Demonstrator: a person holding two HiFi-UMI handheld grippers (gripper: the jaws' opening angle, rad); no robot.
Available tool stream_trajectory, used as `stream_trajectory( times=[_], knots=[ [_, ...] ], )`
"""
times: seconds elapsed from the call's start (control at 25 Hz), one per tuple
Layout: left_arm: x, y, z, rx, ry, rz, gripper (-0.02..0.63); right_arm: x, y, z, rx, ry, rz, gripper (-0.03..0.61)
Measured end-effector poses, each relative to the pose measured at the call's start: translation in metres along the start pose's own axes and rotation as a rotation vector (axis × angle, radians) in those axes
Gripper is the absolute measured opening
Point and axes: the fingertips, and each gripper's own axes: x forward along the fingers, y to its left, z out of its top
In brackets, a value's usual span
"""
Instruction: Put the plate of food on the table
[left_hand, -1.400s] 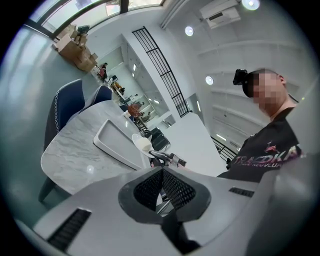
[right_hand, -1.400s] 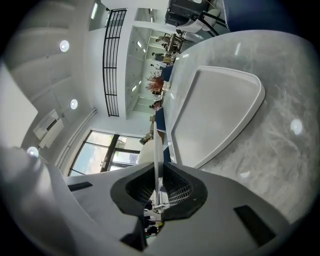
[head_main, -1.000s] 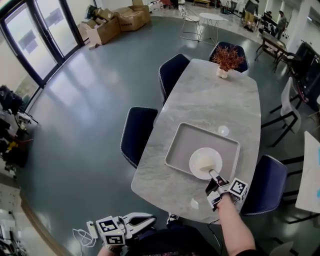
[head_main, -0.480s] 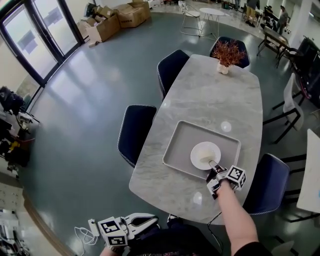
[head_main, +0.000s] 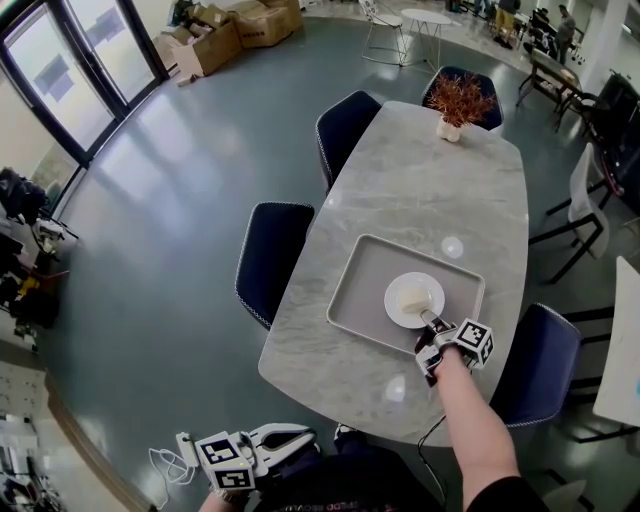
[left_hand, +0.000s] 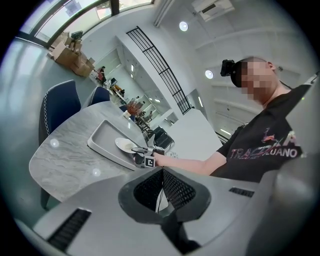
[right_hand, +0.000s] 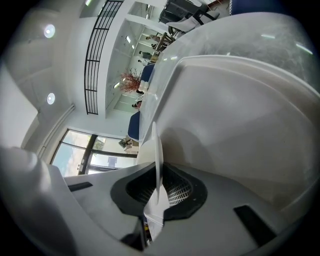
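White plate (head_main: 412, 298) of food is level, face up, in the grey tray (head_main: 362, 292) on the marble counter (head_main: 420, 190). It's round, so no real long axis. Right tool (head_main: 432, 325) is clamped on its near rim. Left tool (head_main: 300, 437) hangs low, off the counter, jaws together, empty.

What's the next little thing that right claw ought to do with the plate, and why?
Probably lift the plate a little and carry it over the tray rim onto the bare table. The right gripper is shut on the plate's edge, and the plate is inside the tray.
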Motion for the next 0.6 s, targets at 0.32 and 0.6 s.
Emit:
stream_trajectory(
  times=[0.32,0.6],
  knots=[
    [-0.0048,0.0005,0.0003,-0.019,-0.015,0.003,0.006,0.0022,-0.0006,0.0016,-0.011,-0.002,-0.031,0.031],
    [-0.0058,0.001,0.0006,-0.034,-0.029,0.003,0.006,0.0062,-0.0062,0.006,-0.051,0.016,-0.105,0.031]
  ],
)
